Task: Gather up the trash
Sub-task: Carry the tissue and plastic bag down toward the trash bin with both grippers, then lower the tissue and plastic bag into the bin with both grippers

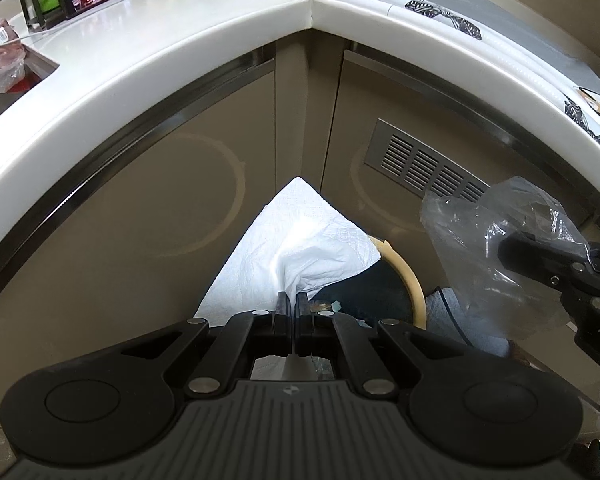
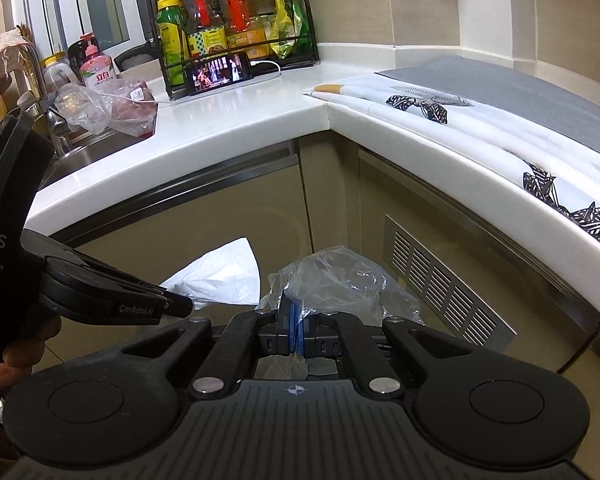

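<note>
My left gripper (image 1: 293, 300) is shut on a white paper napkin (image 1: 296, 240) and holds it in front of the beige corner cabinets, above a bin with a tan rim (image 1: 410, 280) and a dark inside. My right gripper (image 2: 294, 312) is shut on a crumpled clear plastic bag (image 2: 340, 280). In the left wrist view the bag (image 1: 500, 240) and the right gripper (image 1: 512, 256) hang at the right, beside the bin. In the right wrist view the napkin (image 2: 224, 276) and the left gripper (image 2: 180, 306) are at the left.
A white L-shaped countertop (image 2: 228, 120) runs above. On it stand a phone (image 2: 220, 72) showing video, a black rack of bottles (image 2: 228, 20), a bag of meat (image 2: 128, 108) by the sink, and a printed white cloth (image 2: 480, 128). A vent grille (image 2: 440, 280) is in the right cabinet.
</note>
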